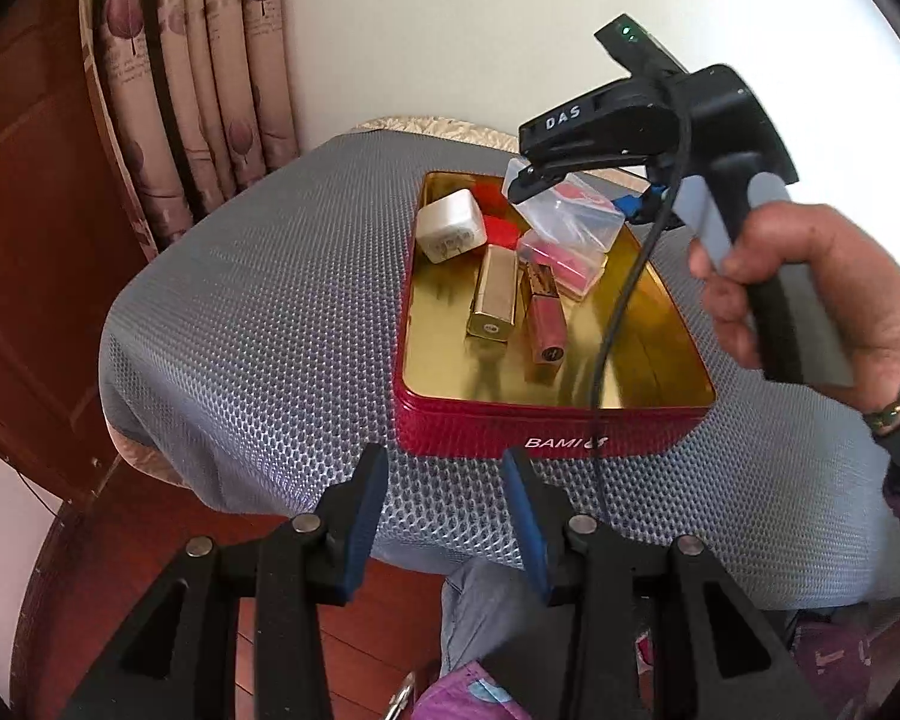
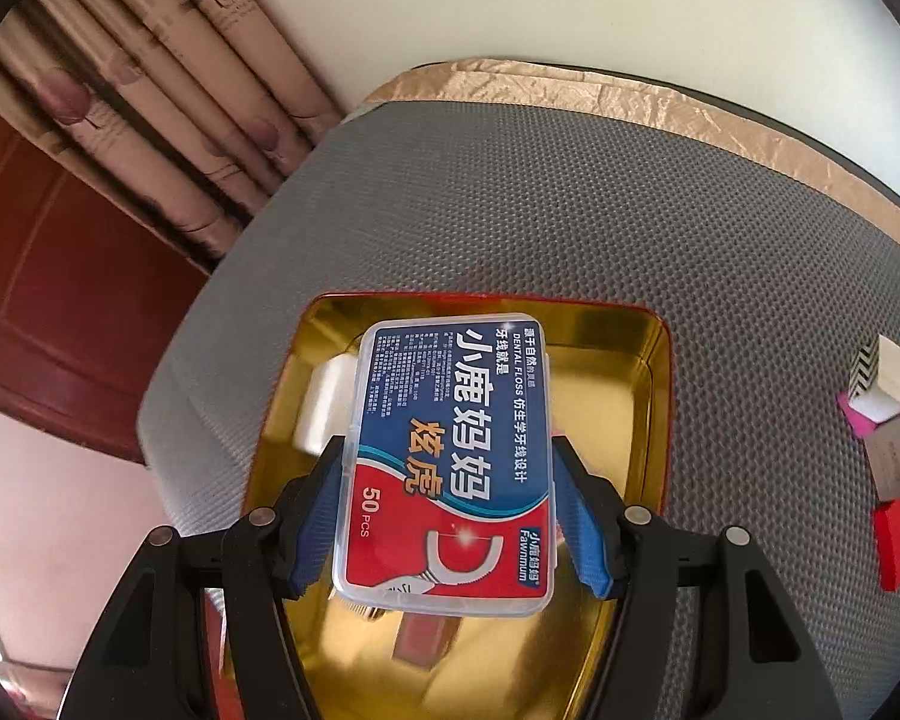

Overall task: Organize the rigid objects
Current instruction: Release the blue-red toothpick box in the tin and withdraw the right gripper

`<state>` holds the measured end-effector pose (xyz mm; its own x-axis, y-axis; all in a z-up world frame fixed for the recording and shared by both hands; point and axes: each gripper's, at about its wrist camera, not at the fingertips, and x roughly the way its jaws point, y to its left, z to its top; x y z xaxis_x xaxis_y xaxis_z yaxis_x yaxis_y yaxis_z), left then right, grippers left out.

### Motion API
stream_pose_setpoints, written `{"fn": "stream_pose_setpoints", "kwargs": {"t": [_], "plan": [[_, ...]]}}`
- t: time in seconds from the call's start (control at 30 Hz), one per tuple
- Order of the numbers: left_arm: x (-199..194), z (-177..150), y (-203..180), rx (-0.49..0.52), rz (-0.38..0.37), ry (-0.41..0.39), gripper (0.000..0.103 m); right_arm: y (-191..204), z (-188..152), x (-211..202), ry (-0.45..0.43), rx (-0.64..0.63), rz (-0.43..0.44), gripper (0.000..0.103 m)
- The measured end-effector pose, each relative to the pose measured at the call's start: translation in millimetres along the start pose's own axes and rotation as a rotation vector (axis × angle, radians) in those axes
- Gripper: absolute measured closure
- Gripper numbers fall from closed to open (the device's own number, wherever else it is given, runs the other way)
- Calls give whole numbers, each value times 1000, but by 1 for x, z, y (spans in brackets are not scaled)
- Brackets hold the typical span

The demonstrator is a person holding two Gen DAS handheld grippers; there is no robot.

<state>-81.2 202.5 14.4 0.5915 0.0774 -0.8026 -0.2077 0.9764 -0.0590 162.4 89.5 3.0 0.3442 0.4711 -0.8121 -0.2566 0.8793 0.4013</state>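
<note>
So the right gripper [image 2: 450, 516] has its blue pads clamped on both long edges of a clear plastic dental floss box [image 2: 450, 462], blue and red label facing up, "50 PCS" printed on it. It's held in the air right over the open red tin [image 1: 546, 426] with the shiny gold inside, which sits on a table covered in a grey dotted mat [image 1: 258, 324]. From the left wrist view you can see the person's hand [image 1: 810, 294] wrapped round the right gripper's handle, with the floss box above the far end of the tin. Already lying in the tin: a white charger plug [image 1: 450, 234], a gold lipstick tube [image 1: 495, 294], a pink lip gloss [image 1: 543, 324] and something red behind them that I can't make out. The left gripper [image 1: 444, 510] hangs just short of the tin's near edge, jaws partly open, holding nothing. Off to the right on the mat there are a few small boxes [image 2: 882, 420], well apart from the tin.
</note>
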Motion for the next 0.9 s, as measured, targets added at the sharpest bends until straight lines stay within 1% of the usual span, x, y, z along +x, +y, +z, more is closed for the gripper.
{"fn": "stream_pose_setpoints", "kwargs": {"t": [0.1,0.17,0.23,0.27,0.4,0.47,0.5,0.53,0.6,0.63,0.67,0.73,0.77,0.83,0.9], "plan": [[3,0,2,-8,6,6,63,1,0,6,-7,-2,-18,41],[4,0,2,-12,6,14,63,0,0,8,-5,15,8,39],[7,-1,1,-11,7,26,63,-6,-3,1,-22,32,20,29],[7,0,1,-9,8,29,63,-8,-2,-3,-36,36,31,28],[10,-2,-3,14,24,39,63,-21,-18,-37,-127,38,150,26],[10,-3,-6,32,35,37,63,-32,-39,-61,-195,25,163,22],[10,-3,-8,41,39,35,63,-37,-48,-69,-217,22,161,18],[10,-4,-10,53,45,31,63,-46,-64,-81,-247,17,156,13],[9,-6,-14,73,53,26,63,-65,-91,-97,-285,8,111,12],[8,-6,-17,81,58,25,63,-80,-111,-108,-310,4,68,12],[7,-7,-19,92,63,24,63,-89,-120,-114,-319,4,44,12],[6,-10,-27,121,72,18,63,-123,-151,-133,-347,16,-51,12],[5,-10,-29,132,76,15,63,-136,-158,-138,-357,22,-88,12],[5,-13,-37,165,92,5,63,-169,-179,-154,-373,37,-196,12],[3,-17,-46,204,101,-7,63,-198,-191,-165,-375,50,-298,12]]}}
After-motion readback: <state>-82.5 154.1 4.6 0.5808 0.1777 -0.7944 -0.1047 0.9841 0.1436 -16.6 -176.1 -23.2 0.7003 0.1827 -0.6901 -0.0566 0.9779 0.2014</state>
